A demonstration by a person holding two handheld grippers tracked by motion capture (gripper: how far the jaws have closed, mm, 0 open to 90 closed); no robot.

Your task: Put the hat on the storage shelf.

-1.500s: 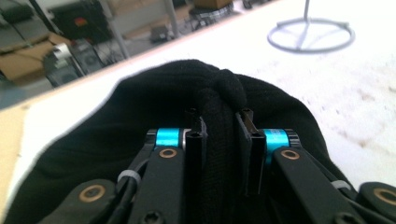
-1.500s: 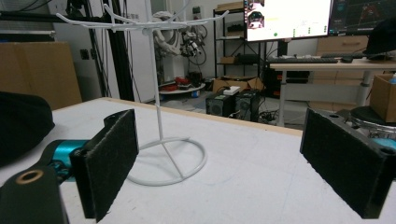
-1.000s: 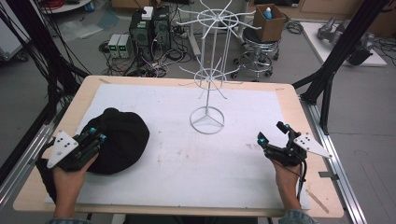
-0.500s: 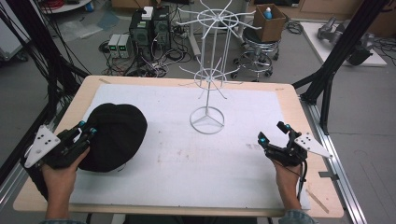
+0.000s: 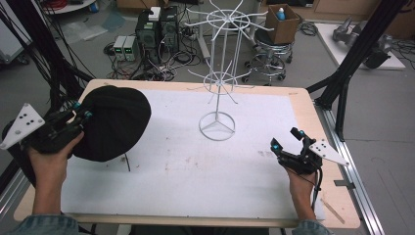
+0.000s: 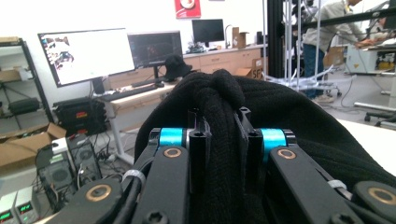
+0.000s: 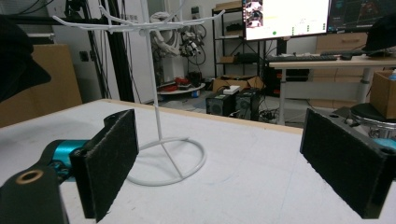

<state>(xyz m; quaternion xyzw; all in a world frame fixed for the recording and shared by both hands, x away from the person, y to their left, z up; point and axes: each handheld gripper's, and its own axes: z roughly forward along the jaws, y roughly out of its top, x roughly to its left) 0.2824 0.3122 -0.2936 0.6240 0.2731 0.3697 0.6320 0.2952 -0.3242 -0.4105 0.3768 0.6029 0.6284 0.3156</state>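
above the table's left edge, left gripper (image 5: 78,110) apparently pinches black beanie (image 5: 115,122).

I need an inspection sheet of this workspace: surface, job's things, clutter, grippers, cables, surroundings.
Surface: white mat on wooden table, a few faint marks.
Job's things: black knitted cap, lifted at the left; white wire hanging stand upright at the centre.
Clutter: nothing seen.
Grippers: left hand-held gripper shut on the cap's fabric; right hand-held gripper open, holding nothing.
Cables: black cable trailing along the right forearm.
Surroundings: electronics boxes, stool with cardboard box behind.
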